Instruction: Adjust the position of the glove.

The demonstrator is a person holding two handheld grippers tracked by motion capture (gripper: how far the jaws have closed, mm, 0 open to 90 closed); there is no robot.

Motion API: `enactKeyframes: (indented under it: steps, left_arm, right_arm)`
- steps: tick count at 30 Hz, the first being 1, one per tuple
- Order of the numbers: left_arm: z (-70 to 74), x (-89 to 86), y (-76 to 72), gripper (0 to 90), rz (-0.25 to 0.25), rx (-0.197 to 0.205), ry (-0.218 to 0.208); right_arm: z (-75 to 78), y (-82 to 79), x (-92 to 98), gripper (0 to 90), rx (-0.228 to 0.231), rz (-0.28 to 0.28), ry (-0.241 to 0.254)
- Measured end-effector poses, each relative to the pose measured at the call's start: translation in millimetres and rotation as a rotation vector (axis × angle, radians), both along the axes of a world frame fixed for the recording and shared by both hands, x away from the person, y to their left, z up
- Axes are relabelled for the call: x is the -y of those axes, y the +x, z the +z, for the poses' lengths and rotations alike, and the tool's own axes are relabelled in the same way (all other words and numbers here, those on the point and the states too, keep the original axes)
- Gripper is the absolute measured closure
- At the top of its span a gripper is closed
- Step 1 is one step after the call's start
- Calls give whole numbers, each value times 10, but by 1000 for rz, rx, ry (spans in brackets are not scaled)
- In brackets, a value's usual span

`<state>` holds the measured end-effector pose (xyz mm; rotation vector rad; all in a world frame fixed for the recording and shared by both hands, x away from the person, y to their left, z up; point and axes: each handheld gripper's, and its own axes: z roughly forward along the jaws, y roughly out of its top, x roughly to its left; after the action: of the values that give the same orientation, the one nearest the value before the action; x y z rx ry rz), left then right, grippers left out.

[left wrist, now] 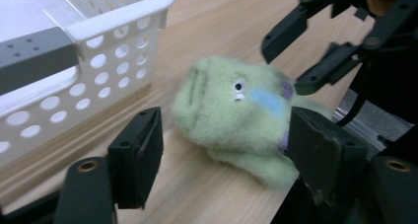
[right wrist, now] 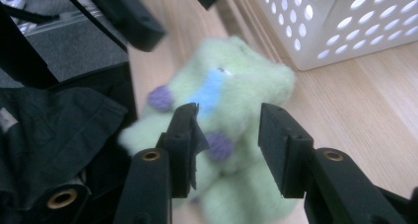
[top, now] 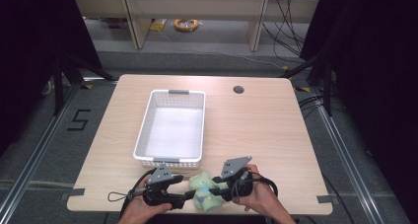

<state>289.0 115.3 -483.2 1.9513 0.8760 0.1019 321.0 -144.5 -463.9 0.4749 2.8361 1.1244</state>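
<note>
i've got both grippers at the near table edge, flanking the green plush toy (top: 206, 192), which lies on the wood just in front of the white basket (top: 170, 161). left gripper (left wrist: 224, 157) has its jaws spread wide with the toy between them, far pad looks to brush the fur, no squeeze yet. right gripper (right wrist: 227, 135) jaws are parted too, around the toy's lower body, not clamped as far as i can tell. so nothing's lifted, grasp is only being set up. judging from this, still to do: close on it, lift, carry over the near rim, drop. basket beyond is empty; wooden table (top: 256, 125) past it is bare.
</note>
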Motion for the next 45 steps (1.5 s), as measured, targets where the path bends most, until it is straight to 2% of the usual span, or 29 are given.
enactKeyframes:
  steps: [2,4,6,8,9,11,12,14,16,19,20,21,22,23,24,25,26,27,28,29,32,33,34,39,41,42,43,44,45]
  left_arm:
    - [-3,20,12,328,1,-15,-6]
    - [-1,41,30,355,-24,-1,4]
    - [17,59,40,365,-28,1,18]
    - [36,95,53,387,-29,2,10]
    - [48,98,71,389,-48,19,25]
    - [67,130,99,403,-63,9,33]
    - [71,149,115,406,-82,16,44]
    - [56,178,136,418,-89,2,56]
    - [33,202,160,432,-110,-7,63]
    - [-11,232,192,431,-119,-20,105]
    - [-36,247,200,432,-121,-30,114]
    - [-49,262,194,434,-113,-50,108]
    - [-57,262,204,440,-127,-51,134]
    - [-58,270,199,453,-132,-55,134]
    - [-64,282,189,473,-117,-69,130]
    - [-62,278,192,504,-121,-66,133]
    - [-63,276,188,554,-120,-64,138]
    - [-61,266,190,608,-121,-52,150]
    - [-58,260,188,642,-125,-46,144]
    - [-54,251,186,681,-132,-47,147]
    - [-45,253,161,776,-115,-47,142]
    - [-30,246,160,793,-119,-38,157]
    - [-17,255,146,805,-120,-37,135]
    - [85,239,89,823,-125,-28,92]
    - [170,237,41,824,-111,-15,58]
    - [192,246,18,824,-106,-20,32]
    - [219,262,-17,824,-96,-23,11]
    - [246,271,-52,824,-113,-19,6]
    - [248,299,-95,824,-96,-34,-9]
  right_arm:
    - [48,-137,55,582,-4,-49,12]
    - [43,-221,93,572,11,-66,7]
    - [22,-310,140,572,-13,-95,2]
    - [2,-364,172,574,-18,-107,-8]
    - [-16,-390,175,574,-25,-111,-14]
    - [-58,-432,171,563,-37,-115,-34]
    - [-71,-442,169,558,-45,-121,-31]
    - [-105,-465,156,558,-55,-149,-74]
    - [-160,-461,126,560,-42,-129,-86]
    - [-197,-453,84,570,-44,-125,-98]
    - [-210,-456,71,581,-50,-141,-97]
    - [-231,-442,59,600,-46,-142,-92]
    - [-234,-436,58,614,-38,-137,-89]
    - [-242,-430,60,642,-38,-141,-95]
    - [-245,-432,60,668,-40,-140,-94]
    - [-244,-436,69,701,-50,-157,-101]
    - [-250,-423,78,742,-46,-133,-92]
    - [-239,-427,91,775,-63,-147,-101]
    - [-255,-408,98,796,-49,-130,-79]
    - [-243,-399,111,817,-64,-128,-84]
    - [-233,-383,126,844,-61,-130,-63]
    - [-222,-383,130,849,-59,-133,-59]
    - [-217,-389,129,853,-58,-137,-48]
    - [-118,-379,181,862,-37,-128,-43]
    - [-65,-360,211,863,-17,-136,-30]
    - [-3,-348,249,863,-11,-151,-39]
    - [18,-322,267,863,9,-133,-38]
    - [47,-297,288,864,30,-137,-35]
    - [78,-264,310,864,36,-136,-35]
